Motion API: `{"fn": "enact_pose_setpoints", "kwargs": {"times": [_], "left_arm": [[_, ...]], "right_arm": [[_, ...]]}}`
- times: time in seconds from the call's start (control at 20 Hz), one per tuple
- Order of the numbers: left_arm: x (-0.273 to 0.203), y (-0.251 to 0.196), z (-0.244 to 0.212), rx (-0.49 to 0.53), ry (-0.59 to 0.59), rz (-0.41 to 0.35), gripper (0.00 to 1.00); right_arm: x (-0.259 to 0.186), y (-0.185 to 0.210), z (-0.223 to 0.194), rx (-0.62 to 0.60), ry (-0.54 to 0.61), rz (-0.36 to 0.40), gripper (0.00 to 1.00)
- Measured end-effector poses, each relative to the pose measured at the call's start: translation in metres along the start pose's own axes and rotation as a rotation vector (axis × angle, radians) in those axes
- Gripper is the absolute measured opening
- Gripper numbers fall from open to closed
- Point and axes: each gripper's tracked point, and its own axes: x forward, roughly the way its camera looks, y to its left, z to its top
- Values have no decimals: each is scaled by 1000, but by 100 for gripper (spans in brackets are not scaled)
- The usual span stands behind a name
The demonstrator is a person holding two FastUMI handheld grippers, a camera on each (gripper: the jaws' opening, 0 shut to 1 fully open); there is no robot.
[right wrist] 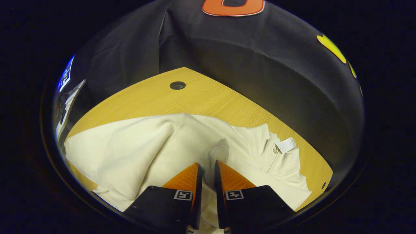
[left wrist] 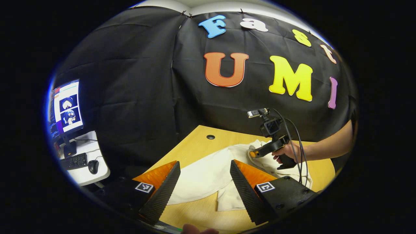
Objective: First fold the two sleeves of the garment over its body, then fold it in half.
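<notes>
Off to the side, a small white desk [left wrist: 97, 169] with a lit monitor [left wrist: 66, 107], a black keyboard [left wrist: 74, 161] and a black mouse [left wrist: 93, 166]. Round dark hole [right wrist: 177, 85] in the wooden table [right wrist: 208, 97].

One garment [right wrist: 156, 149]; one table [right wrist: 208, 97]; one monitor [left wrist: 66, 107]; one keyboard [left wrist: 74, 161]; one mouse [left wrist: 93, 166].

Black cloth wall [left wrist: 136, 97] hangs creased behind a wooden table [right wrist: 208, 97] (one round cable hole [right wrist: 177, 85] in it); left, a white desk [left wrist: 94, 172] with monitor [left wrist: 66, 107], keyboard [left wrist: 74, 161], mouse [left wrist: 93, 166].
</notes>
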Motion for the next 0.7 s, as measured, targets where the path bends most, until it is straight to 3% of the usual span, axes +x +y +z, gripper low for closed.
{"fn": "enact_pose_setpoints", "kwargs": {"times": [0.05, 0.2, 0.25, 0.4, 0.5, 0.7], "left_arm": [[2, -1, -1, 3, 4, -8, 99], [4, -4, 1, 9, 1, -31, 99], [5, -6, 2, 14, -3, -38, 99], [4, -6, 4, 38, -13, -53, 99], [4, -4, 2, 47, -14, -60, 99], [5, 3, -12, 77, -7, -69, 98]], "right_arm": [[-5, 9, 8, 36, -28, 39, 25], [-16, 26, 24, 31, -79, 75, 63], [-19, 28, 28, 17, -98, 76, 69], [-48, 35, 46, 26, -173, 75, 68], [-71, 35, 50, 23, -201, 71, 76], [-126, 36, 45, 37, -260, 72, 77]]}}
